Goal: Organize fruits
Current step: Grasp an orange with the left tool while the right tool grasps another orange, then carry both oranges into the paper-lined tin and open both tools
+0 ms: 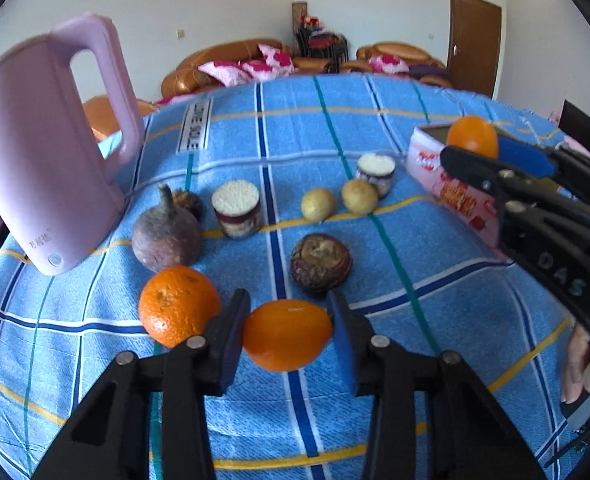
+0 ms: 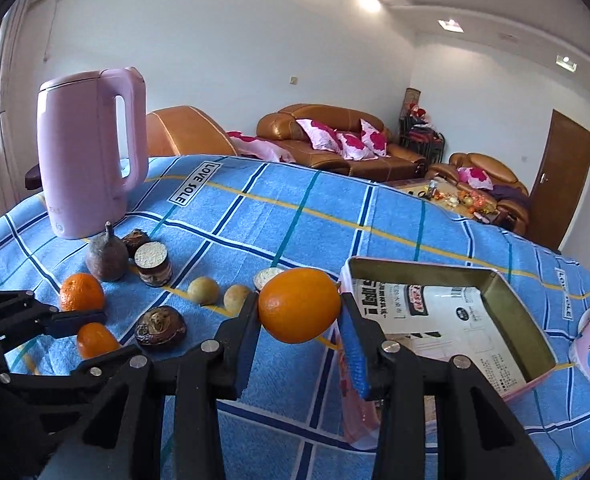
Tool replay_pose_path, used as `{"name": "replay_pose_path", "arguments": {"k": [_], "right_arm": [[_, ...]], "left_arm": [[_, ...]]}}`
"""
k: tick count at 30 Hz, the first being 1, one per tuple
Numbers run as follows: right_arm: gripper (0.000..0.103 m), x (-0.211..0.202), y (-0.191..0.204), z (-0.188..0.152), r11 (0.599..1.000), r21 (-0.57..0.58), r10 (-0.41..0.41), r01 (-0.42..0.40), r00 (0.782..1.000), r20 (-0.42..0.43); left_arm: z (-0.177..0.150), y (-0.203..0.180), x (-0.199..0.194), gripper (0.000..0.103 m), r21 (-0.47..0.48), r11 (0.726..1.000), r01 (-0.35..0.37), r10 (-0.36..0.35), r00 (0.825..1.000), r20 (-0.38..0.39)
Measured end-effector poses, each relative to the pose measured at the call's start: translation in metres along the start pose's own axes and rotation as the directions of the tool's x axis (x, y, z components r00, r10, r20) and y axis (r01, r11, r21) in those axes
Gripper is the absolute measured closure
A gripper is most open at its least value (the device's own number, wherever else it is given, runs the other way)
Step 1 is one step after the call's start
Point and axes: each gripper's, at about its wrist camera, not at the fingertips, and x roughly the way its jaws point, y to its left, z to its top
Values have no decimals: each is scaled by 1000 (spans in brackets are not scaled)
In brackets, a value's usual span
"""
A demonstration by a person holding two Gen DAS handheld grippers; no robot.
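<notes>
Fingers of the right gripper (image 2: pixel 299 306) squeezed an orange (image 2: pixel 299 305) up in the air, with the open tin box (image 2: pixel 529 326) just to its right, while the left gripper (image 1: pixel 289 334) had its fingers pressed on a second orange (image 1: pixel 287 335) low over the bench (image 1: pixel 415 128).

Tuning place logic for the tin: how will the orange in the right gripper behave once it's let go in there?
The orange is smooth and rounded, so it will likely roll. The tin's flat paper-lined floor looks slick, so probably little to slow it; the raised walls should stop it. It looks firm between the right gripper's pads, so a short drop seems safe.
</notes>
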Motion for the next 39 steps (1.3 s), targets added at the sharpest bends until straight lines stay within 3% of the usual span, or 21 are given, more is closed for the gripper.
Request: {"name": "replay_pose_path", "arguments": {"k": [4,9,14,23,31,39], "right_arm": [[62,-7,-5,3,1000,14,-17,17,999,39],[62,-22,-32,10,993,107,-55,43,993,109],[62,-26,-70,13,977,201,-90,66,989,115],[62,-8,-151,-9,952,230,-210,200,977,24],[62,3,-186,-15,935,307,-173,177,984,-38],[62,14,-191,-23,932,317,-153,177,983,-101]], "left_arm": [[3,-1,-18,61,-12,1000,17,-16,994,109],[12,-5,-44,61,-12,996,83,-78,966,247],[30,-18,-52,61,24,994,103,-105,949,298],[73,-78,-30,61,80,986,149,-166,945,282],[101,-152,9,61,114,977,180,-201,956,215],[105,-176,41,61,85,982,166,-177,974,144]]}}
